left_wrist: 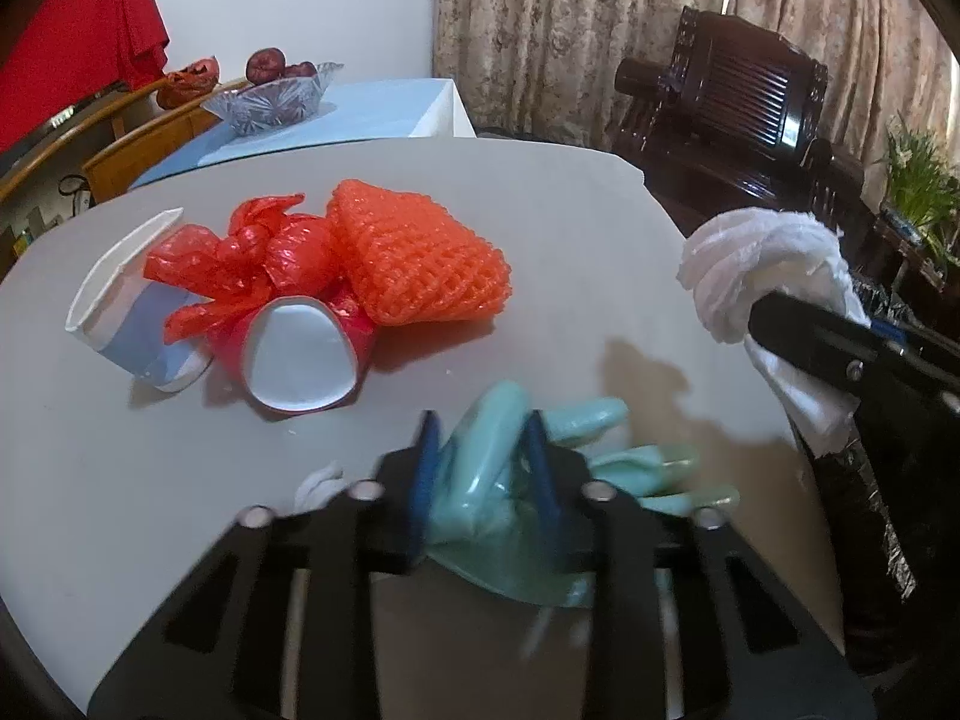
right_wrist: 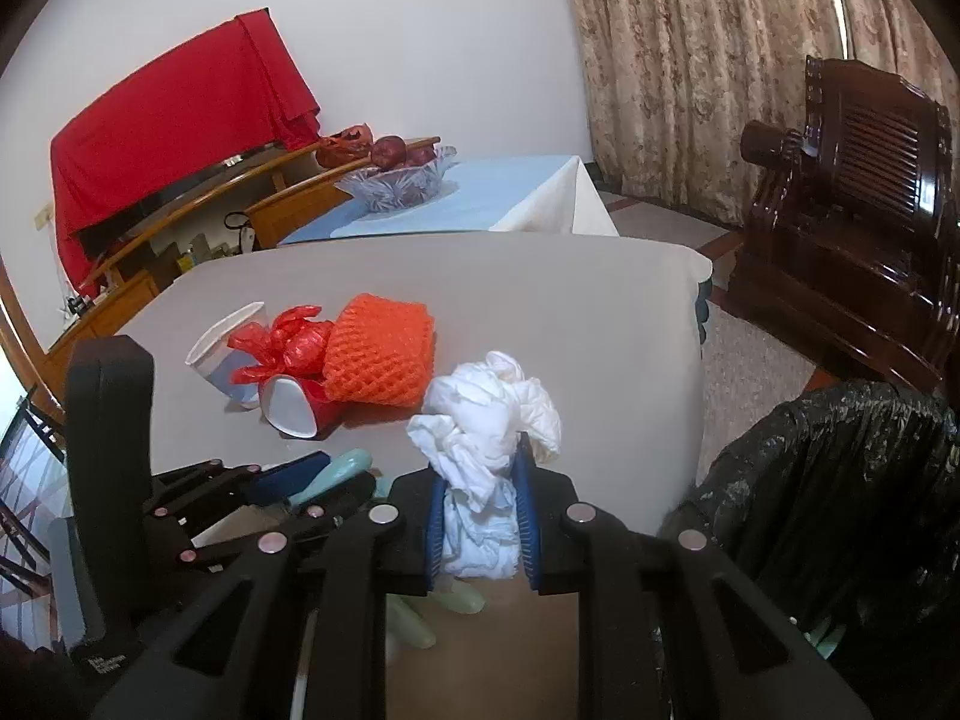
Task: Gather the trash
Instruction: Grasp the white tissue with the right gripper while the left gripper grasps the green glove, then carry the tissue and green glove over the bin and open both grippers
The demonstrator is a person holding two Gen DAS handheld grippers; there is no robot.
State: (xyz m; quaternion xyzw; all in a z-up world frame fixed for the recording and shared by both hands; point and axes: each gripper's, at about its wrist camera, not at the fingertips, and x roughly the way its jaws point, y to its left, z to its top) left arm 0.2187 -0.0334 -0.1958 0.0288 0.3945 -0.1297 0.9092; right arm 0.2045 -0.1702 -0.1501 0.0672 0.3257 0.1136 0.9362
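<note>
On the grey table (left_wrist: 540,192), furthest left, a white and blue paper cup (left_wrist: 129,324) lay tipped on its side, its open mouth facing up and left. Just beside it, touching, sat a knotted red plastic bag (left_wrist: 258,264), and below that a red cup (left_wrist: 300,354) lay on its side with its white inside turned toward the camera. An orange foam net (left_wrist: 420,258) rested against the bag and the red cup on their right. Nearer the front edge, the left gripper (left_wrist: 480,480) had its blue pads pressed onto a pale green rubber glove (left_wrist: 480,516), whose fingers spread out to the right over the tabletop. A small white scrap (left_wrist: 318,483) lay just left of that gripper. Further right, the right gripper (right_wrist: 480,510) was clamped on a crumpled white tissue (right_wrist: 486,414), held above the table's right side. At the far right, off the table's edge, stood a bin lined with a black bag (right_wrist: 840,468).
</note>
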